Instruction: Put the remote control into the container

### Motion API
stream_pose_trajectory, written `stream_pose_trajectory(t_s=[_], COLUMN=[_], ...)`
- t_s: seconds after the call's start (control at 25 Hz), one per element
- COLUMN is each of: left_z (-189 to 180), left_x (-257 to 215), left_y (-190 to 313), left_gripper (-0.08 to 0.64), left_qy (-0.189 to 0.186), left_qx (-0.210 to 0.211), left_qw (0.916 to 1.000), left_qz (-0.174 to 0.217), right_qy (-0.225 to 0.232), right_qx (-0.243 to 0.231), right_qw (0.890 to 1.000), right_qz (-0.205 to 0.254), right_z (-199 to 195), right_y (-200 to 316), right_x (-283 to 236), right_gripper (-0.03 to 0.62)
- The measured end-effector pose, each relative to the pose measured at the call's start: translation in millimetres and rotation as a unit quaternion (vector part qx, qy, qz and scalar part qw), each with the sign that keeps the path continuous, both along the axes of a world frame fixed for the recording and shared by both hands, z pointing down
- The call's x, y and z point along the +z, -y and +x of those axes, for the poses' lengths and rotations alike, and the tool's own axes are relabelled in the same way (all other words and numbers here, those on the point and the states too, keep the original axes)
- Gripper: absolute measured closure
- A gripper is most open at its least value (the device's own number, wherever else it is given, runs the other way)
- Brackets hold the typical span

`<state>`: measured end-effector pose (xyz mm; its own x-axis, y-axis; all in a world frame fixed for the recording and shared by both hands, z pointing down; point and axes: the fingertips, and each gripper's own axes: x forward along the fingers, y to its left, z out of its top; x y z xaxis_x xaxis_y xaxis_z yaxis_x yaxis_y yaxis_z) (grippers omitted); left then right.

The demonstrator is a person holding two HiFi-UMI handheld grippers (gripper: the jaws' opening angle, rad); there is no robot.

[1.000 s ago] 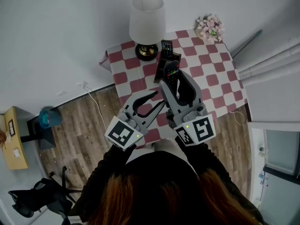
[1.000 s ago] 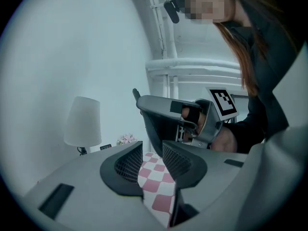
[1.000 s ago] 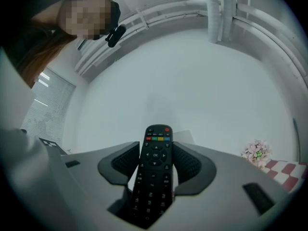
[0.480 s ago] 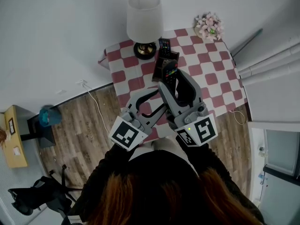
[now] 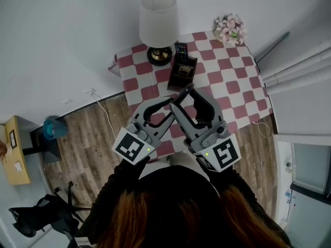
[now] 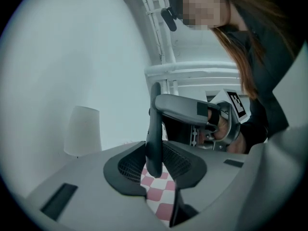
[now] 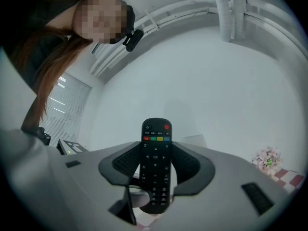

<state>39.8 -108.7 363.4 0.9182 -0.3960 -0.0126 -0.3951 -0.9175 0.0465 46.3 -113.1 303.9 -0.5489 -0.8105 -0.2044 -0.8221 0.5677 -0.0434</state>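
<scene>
— Black plastic is what is gripped: where is the remote control (image 7: 156,153) held?
— It is held upright between the jaws of the right gripper (image 7: 157,170), buttons turned to that gripper's camera. Both pads are pressed on its long edges, and the jaws have just been closing further on it.
— Is it set in the container (image 5: 182,72) yet?
— No. It is held in the air on the person's side of the container, apart from it, above the red-and-white checked table (image 5: 227,71).
— And the left gripper (image 6: 156,167)?
— Its jaws are spread and nothing is pressed by them. It is pointed at the right gripper from beside it, so a dark upright bar, apparently the remote control edge-on, is seen in the gap, with the checked table shown beneath.
— What is found around the container?
— A second remote (image 5: 181,50) is seen at its far side; whether it is lodged inside cannot be told. A lamp (image 5: 159,19) with a white shade is stood just beside that, at the table's far left, and pink flowers (image 5: 231,30) are placed at the far right corner, well apart.
</scene>
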Motion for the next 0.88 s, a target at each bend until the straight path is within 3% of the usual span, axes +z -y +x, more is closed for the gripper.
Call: stream_pose_trajectory(t_s=[0.28, 0.6, 0.84, 0.88], left_z=[-1.3, -2.4, 2.2, 2.6], left_x=[-4.0, -2.1, 1.4, 2.3], left_y=[-5.9, -20.5, -41.7, -43.9], left_gripper=[0.456, 0.463, 0.463, 0.463], left_qy=[-0.033, -0.034, -0.025, -0.022], left_qx=[0.039, 0.075, 0.131, 0.135], left_qw=[0.9986, 0.9966, 0.9911, 0.9906], left_qz=[-0.014, -0.006, -0.001, -0.001], right_qy=[-0.02, -0.037, -0.086, -0.091], right_qx=[-0.056, -0.113, -0.239, -0.25], right_qw=[0.998, 0.993, 0.967, 0.963], right_qz=[0.005, 0.011, 0.03, 0.031], right_z=[2.2, 17.4, 3.1, 1.5], right_y=[-9.3, -16.9, -41.9, -44.6], right_x=[-6.9, -18.7, -24.2, -25.1], right_gripper=[0.385, 0.385, 0.39, 0.43])
